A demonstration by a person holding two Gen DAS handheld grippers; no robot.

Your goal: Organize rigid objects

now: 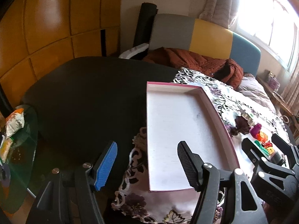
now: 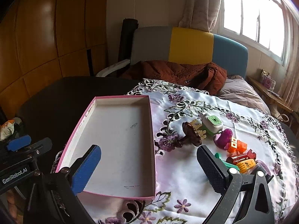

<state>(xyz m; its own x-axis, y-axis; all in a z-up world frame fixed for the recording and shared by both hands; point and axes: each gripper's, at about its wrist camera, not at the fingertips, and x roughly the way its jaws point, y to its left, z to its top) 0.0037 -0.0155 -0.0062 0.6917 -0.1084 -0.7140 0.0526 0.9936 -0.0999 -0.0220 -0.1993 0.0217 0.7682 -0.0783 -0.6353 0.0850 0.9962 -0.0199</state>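
Task not started: the tray [image 2: 119, 141] on the desk [image 2: 61, 97] holds nothing, the toys [image 2: 224, 138] lie clustered on the cloth [image 2: 186, 177] just right of it, and both tools, left [image 1: 147, 166] and right [image 2: 149, 169], gape released, grasping nothing.

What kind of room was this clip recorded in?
Most likely a bedroom at home: a bed with a grey, yellow and blue headboard and a rumpled quilt, a curtained window, and wooden wardrobe panels along the wall.
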